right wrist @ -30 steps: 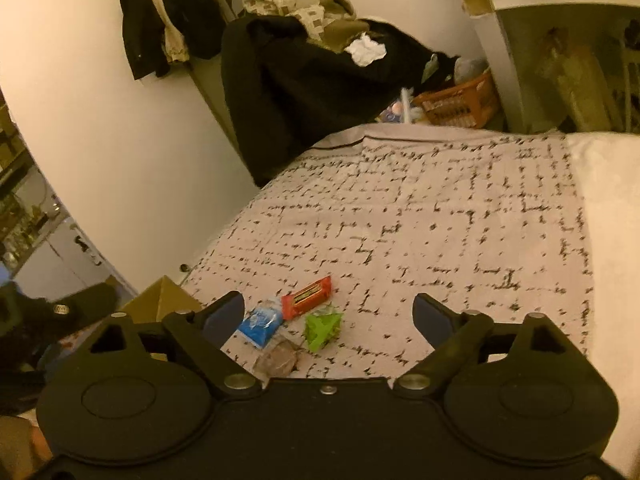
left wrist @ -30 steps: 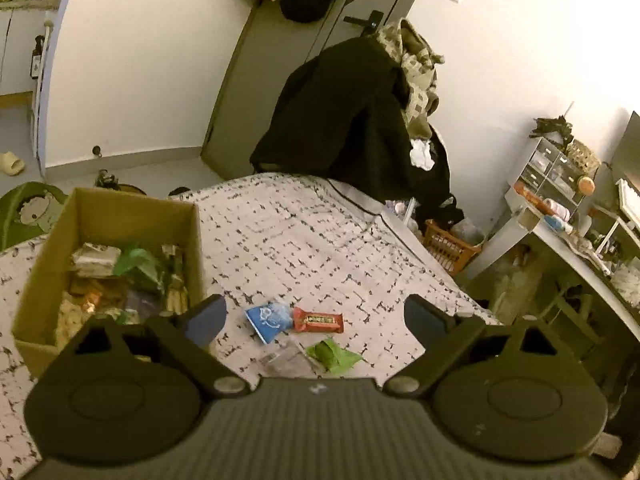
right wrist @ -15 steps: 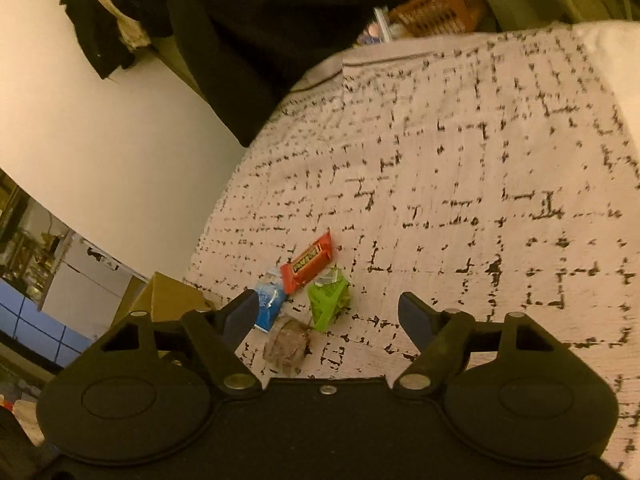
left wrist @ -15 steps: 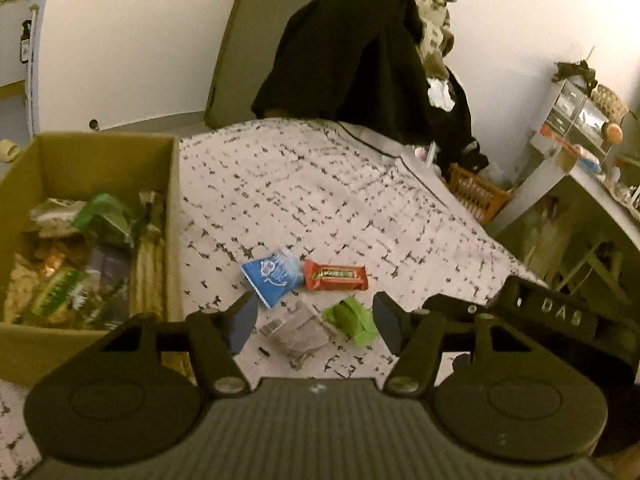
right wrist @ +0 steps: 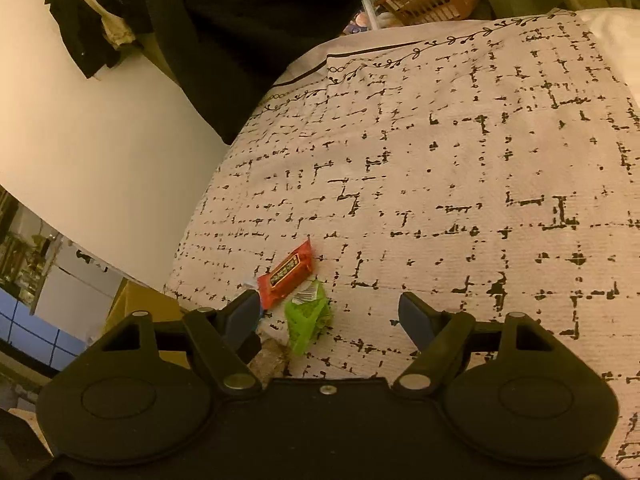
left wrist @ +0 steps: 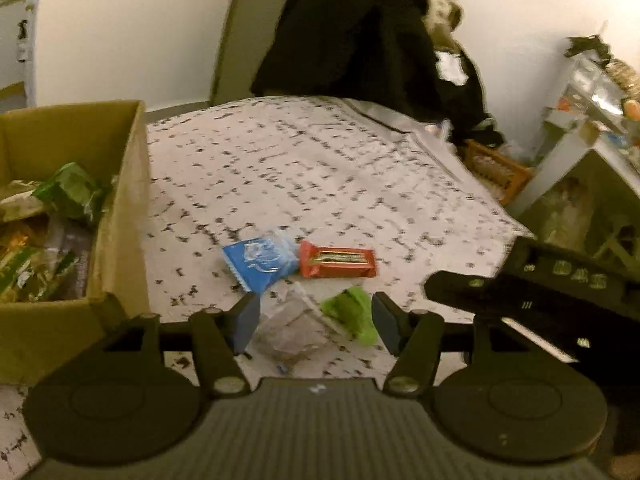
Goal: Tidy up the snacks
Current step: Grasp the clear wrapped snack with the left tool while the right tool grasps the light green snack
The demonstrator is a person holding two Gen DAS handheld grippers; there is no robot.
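Both grippers hover low over the bed (right wrist: 460, 152), jaws spread and holding nothing. Left gripper (left wrist: 314, 322) brackets a crumpled grey packet (left wrist: 290, 330) and a green wrapper (left wrist: 352, 312) lying just beside each other. Right gripper (right wrist: 328, 318) comes in from 3 o'clock of the left view, white lettering on its housing too blurred to read; the green wrapper (right wrist: 306, 320) sits between its fingers, nearer the left one. Beyond, at 12 o'clock, a blue packet (left wrist: 260, 258) touches a red bar (left wrist: 338, 264) whose dark label cannot be read. At 9 o'clock a cardboard box (left wrist: 120, 208) holds more snacks. Farther off, dark clothes (left wrist: 360, 28) hang beyond the bed's far end and an orange basket (left wrist: 496, 166) stands at 2 o'clock.
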